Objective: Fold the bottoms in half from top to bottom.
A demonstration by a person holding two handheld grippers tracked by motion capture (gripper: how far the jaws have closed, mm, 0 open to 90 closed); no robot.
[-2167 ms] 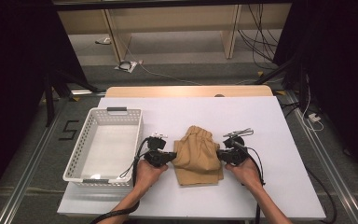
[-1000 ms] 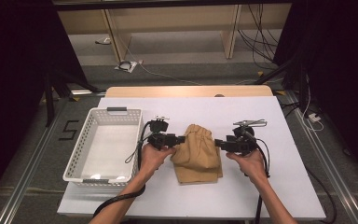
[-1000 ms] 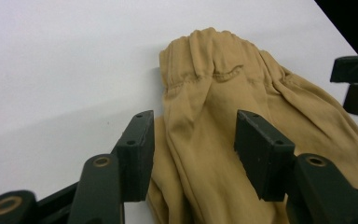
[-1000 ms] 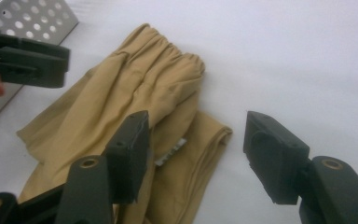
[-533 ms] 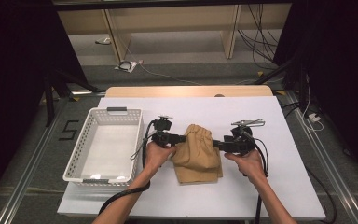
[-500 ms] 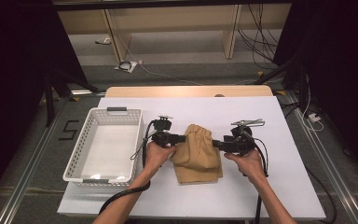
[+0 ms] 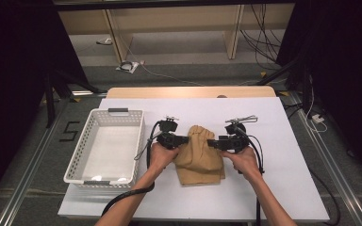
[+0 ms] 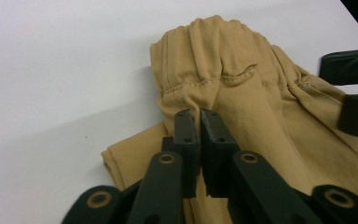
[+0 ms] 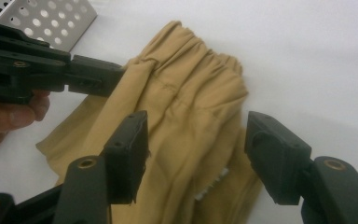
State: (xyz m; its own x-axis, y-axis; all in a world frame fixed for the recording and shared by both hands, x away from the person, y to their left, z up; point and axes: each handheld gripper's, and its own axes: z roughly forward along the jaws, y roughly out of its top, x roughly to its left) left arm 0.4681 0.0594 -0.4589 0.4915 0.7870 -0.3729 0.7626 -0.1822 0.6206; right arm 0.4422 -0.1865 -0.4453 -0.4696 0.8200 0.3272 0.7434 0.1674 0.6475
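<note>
The left gripper point(image 8: 199, 116), jaws just closed, is pinching the crumpled tan cloth garment point(image 7: 199, 155) at mid-frame. The right gripper point(image 9: 193, 140) is hovering wide open above the garment. Bare white tabletop point(image 7: 287, 155) is lying open at right, and a white perforated plastic basket point(image 7: 104, 146) is bordering the left.

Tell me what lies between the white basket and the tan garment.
The left claw and the hand holding it lie there, over bare white table, between the white basket and the tan garment. The high view shows it.

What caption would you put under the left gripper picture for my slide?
Left tool pinched shut on the gathered edge of tan cloth lying on a white table.
</note>
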